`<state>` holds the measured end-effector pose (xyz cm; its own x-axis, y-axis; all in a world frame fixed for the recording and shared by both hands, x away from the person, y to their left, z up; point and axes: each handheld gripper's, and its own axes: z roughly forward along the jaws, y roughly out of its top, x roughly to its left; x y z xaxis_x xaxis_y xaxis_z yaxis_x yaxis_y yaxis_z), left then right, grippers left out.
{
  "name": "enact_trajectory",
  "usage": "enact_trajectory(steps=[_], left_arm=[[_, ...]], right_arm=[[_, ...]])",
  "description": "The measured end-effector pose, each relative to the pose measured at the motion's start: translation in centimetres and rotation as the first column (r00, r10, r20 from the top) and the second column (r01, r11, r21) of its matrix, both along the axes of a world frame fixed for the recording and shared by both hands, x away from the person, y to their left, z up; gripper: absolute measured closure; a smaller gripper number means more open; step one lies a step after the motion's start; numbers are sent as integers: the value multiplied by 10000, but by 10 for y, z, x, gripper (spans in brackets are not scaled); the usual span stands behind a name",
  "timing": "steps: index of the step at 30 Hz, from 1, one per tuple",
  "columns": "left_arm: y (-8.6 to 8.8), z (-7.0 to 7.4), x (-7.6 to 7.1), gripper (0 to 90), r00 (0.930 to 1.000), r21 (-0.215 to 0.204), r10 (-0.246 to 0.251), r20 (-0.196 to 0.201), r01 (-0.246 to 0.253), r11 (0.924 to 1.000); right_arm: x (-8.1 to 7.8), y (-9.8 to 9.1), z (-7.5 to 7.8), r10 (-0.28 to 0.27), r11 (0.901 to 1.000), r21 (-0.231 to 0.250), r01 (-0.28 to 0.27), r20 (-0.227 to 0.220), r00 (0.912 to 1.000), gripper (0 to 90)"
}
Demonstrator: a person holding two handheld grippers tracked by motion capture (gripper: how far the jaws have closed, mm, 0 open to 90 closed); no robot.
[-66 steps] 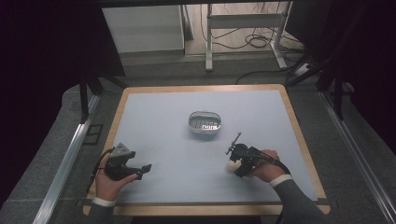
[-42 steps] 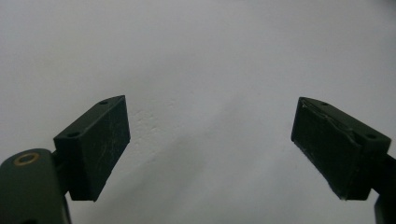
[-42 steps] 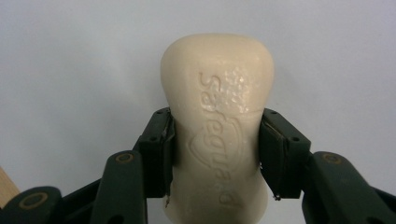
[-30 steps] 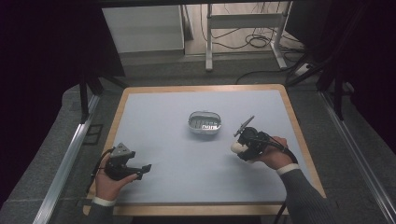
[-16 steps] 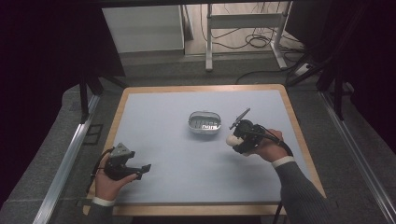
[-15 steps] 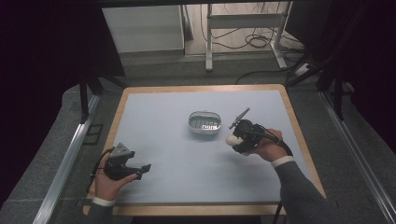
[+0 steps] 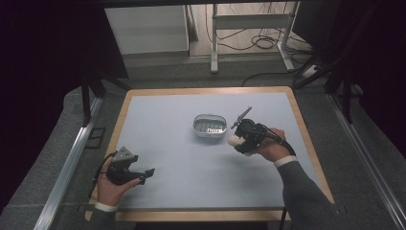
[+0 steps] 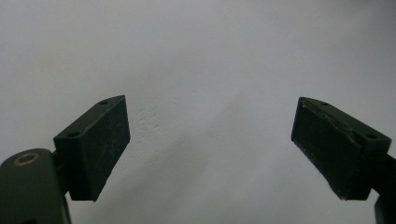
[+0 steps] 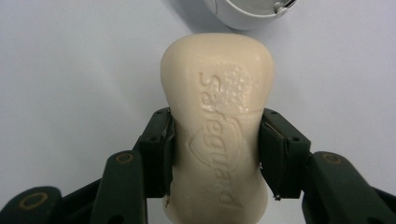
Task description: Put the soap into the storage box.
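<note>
Clearly "Safeguard" is embossed on the cream soap bar (image 9: 217, 140) clamped in the right claw (image 9: 215, 154), just beside the soap dish (image 7: 209, 126); the left claw (image 8: 210, 149) gapes empty.

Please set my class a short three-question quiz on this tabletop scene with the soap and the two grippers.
1. True or false: the left gripper is shut on the soap.
2. What does the right gripper hold?
3. The soap dish lies: A) at the table's left edge, B) near the middle, just beside the right gripper, C) on the floor.

Key: 1 false, its jaws stand open with nothing between them. 2 a cream bar of soap, clamped at its waist. 3 B.
</note>
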<state>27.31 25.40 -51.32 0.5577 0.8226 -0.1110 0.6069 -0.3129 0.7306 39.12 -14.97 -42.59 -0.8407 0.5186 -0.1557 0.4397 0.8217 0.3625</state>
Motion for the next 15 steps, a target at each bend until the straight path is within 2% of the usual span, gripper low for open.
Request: enact_trajectory(steps=[8,15], left_arm=[[0,0,0,121,10000,-59,30,24,-30,10000],[0,0,0,121,10000,12,10,-1,-10,10000]], right_arm=[[4,7,6,96,9999,70,-97,221,9997,499],[10,12,7,150,9998,85,-151,187,9997,499]])
